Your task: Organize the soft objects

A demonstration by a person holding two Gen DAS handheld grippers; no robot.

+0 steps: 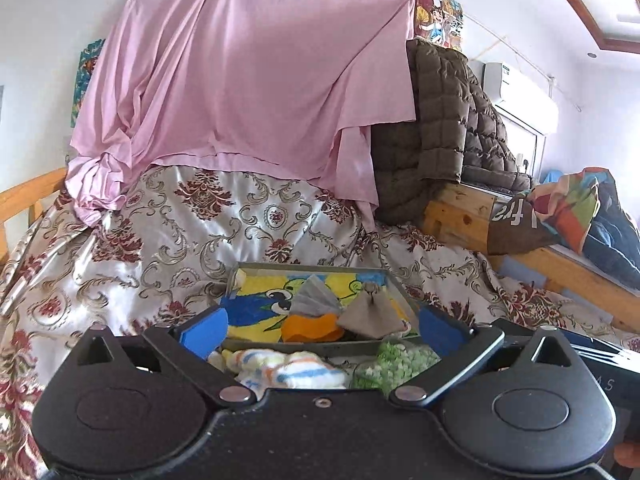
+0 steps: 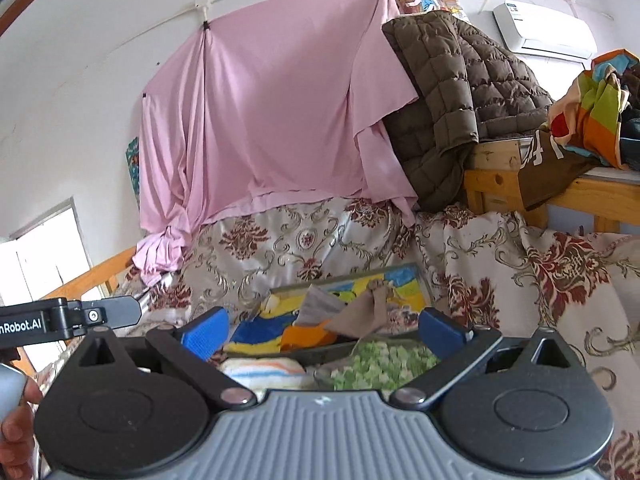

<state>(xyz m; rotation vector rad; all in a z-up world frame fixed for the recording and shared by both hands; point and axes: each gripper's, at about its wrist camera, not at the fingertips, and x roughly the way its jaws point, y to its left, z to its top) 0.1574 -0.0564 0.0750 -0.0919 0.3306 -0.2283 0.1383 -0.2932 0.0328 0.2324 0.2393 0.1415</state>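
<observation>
Two grippers, left gripper [image 1: 320, 328] and right gripper [image 2: 322, 330], are held with blue fingers spread apart, nothing gripped. Grey cloth [image 1: 316, 298], beige cloth [image 1: 370, 312] and orange cloth [image 1: 310, 326] are kept in tray [image 1: 304, 268] on floral bedspread [image 1: 168, 240]; striped cloth [image 1: 280, 368] and green cloth [image 1: 392, 362] are laid just before it.

Pink sheet [image 1: 248, 80]; brown quilted jacket [image 1: 448, 120]; green-white speckled cloth [image 2: 380, 364]; blue tool pads [image 1: 206, 330].

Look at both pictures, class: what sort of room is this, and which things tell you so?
Most likely a bedroom at home. A patterned bedspread covers a bed with a wooden frame, a quilted brown coat lies piled above it, and an air conditioner hangs on the wall.
</observation>
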